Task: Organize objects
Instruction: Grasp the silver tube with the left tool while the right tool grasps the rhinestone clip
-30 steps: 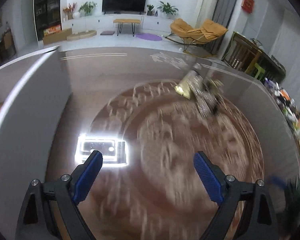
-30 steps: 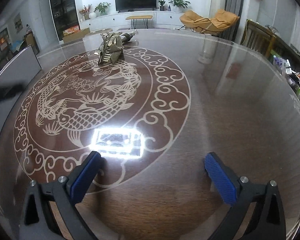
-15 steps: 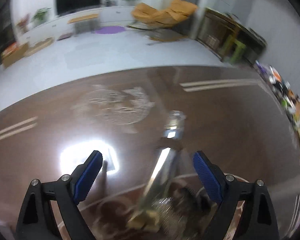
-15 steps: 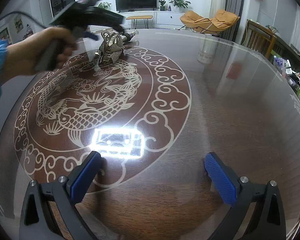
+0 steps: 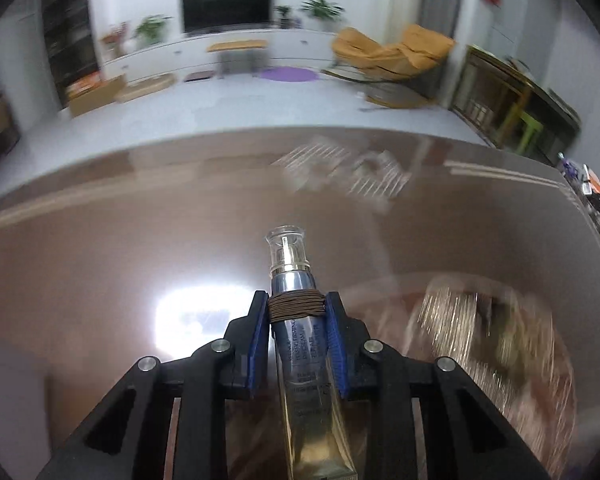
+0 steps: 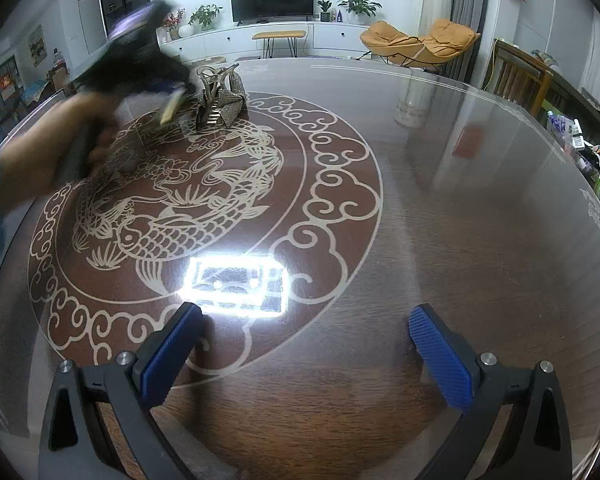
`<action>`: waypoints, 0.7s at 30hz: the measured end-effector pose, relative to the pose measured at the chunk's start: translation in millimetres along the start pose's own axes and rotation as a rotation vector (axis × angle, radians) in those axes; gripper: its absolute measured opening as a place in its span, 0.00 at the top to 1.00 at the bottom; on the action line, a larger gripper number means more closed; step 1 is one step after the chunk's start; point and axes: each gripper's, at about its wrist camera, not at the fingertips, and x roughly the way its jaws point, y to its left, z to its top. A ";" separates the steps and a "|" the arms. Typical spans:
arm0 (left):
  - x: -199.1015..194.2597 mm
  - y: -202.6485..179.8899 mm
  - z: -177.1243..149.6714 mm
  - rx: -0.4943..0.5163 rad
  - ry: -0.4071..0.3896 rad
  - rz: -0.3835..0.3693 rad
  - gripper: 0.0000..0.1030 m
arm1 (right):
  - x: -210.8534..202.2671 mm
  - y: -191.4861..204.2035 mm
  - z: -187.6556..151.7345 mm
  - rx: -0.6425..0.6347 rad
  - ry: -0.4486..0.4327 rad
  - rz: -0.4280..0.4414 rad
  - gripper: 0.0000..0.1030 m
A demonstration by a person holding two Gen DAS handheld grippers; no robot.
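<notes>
1. Left gripper point(image 5: 297, 312) is closing its jaws on a cosmetic tube point(image 5: 300, 344); the blue pads point(image 5: 337, 344) press both sides just below the brown cord wound round its neck.
2. Its clear cap point(image 5: 287, 249) points away from the camera, above the glossy round table point(image 5: 100, 264).
3. Right gripper point(image 6: 306, 350) hangs over the table with jaws wide apart and nothing between them.
4. Metallic ornament point(image 6: 219, 98) stands on the fish inlay point(image 6: 172, 200), just beside the blurred left gripper in the right wrist view.
</notes>
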 end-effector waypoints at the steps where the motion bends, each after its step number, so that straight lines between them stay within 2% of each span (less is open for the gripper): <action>1: -15.0 11.0 -21.8 -0.011 -0.006 0.014 0.73 | 2.7 4.4 4.3 -0.014 0.000 0.012 0.00; 5: -65.2 35.7 -97.9 -0.036 -0.024 0.051 0.73 | 33.3 31.8 51.6 -0.054 0.019 0.097 0.00; 8: -95.9 49.9 -143.4 -0.095 -0.031 0.056 0.73 | 75.3 59.1 105.0 -0.082 0.017 0.056 0.00; 10: -107.9 50.8 -162.4 -0.116 -0.034 0.053 0.73 | 101.3 75.0 141.1 -0.086 0.009 0.057 0.00; 14: -115.7 40.2 -178.8 -0.109 -0.037 0.050 0.73 | 130.8 89.3 185.7 -0.066 -0.013 0.069 0.01; 16: -117.6 44.2 -181.0 -0.119 -0.041 0.041 0.73 | 132.1 93.9 194.1 -0.066 -0.042 0.074 0.22; 17: -116.8 41.9 -179.9 -0.120 -0.041 0.040 0.73 | 131.9 93.2 195.9 -0.071 -0.050 0.072 0.36; 18: -115.1 35.6 -177.6 -0.119 -0.042 0.043 0.73 | 131.7 91.6 196.0 -0.072 -0.056 0.085 0.44; 21: -115.3 35.3 -178.9 -0.122 -0.042 0.039 0.73 | 126.3 86.1 186.7 -0.083 -0.058 0.105 0.45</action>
